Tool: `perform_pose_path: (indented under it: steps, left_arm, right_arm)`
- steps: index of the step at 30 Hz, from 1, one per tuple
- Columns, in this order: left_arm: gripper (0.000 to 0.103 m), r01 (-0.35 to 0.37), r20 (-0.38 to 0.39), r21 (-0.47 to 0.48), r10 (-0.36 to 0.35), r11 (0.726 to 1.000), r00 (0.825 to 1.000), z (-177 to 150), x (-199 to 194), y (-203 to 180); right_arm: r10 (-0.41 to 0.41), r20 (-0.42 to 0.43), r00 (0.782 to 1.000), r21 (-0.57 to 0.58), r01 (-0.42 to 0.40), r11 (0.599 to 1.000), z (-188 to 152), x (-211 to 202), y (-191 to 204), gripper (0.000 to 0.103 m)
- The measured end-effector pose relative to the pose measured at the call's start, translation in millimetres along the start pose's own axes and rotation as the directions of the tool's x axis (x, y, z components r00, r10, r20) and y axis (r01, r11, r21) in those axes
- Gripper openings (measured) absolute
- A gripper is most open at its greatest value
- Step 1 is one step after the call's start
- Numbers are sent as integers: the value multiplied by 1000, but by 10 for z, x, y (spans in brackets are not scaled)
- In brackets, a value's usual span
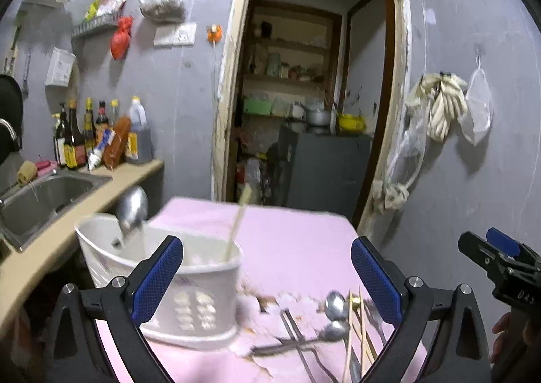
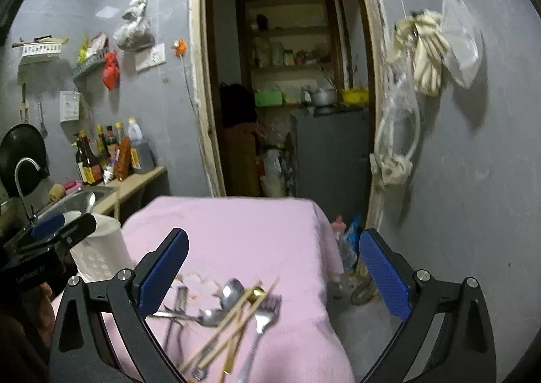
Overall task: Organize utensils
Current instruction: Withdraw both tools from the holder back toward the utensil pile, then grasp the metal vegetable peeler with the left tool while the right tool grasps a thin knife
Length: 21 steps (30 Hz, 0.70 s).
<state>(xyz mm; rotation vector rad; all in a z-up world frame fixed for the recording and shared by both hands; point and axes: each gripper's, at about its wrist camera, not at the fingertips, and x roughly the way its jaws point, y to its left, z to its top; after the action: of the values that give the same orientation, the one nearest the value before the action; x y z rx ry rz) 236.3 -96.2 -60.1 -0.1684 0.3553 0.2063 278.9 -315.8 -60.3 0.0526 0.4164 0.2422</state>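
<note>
A white plastic utensil holder (image 1: 189,285) stands on the pink cloth at the table's left, with a metal ladle (image 1: 132,210) and a chopstick (image 1: 236,227) standing in it. Loose spoons (image 1: 334,307), chopsticks (image 1: 361,329) and other metal utensils lie in a heap to its right. My left gripper (image 1: 267,278) hovers open over the cloth, its left pad in front of the holder, nothing between the pads. In the right wrist view the heap shows spoons (image 2: 231,291), chopsticks (image 2: 233,322) and a fork (image 2: 267,312). My right gripper (image 2: 274,274) is open just above them, empty.
A steel sink (image 1: 44,197) and a counter with sauce bottles (image 1: 98,136) lie left of the table. An open doorway (image 1: 311,95) is straight ahead, a grey wall with hanging bags (image 1: 446,109) to the right. The cloth-covered table (image 2: 236,224) drops off at its right edge.
</note>
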Motion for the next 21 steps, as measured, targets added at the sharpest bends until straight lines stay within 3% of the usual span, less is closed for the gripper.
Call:
perform_pose_path:
  steps: [7, 14, 21]
  left_arm:
    - [100, 29, -139, 8, -27, 1000, 990, -286, 289, -137]
    - [100, 64, -214, 8, -60, 998, 975, -453, 525, -190]
    - [82, 97, -317, 23, -85, 995, 945, -581, 809, -294]
  right_arm:
    - [35, -129, 991, 78, -25, 997, -308, 371, -259, 99]
    - [81, -202, 976, 118, -58, 991, -536, 671, -393, 98]
    - [147, -290, 946, 156, -105, 982, -712, 1010, -446, 67]
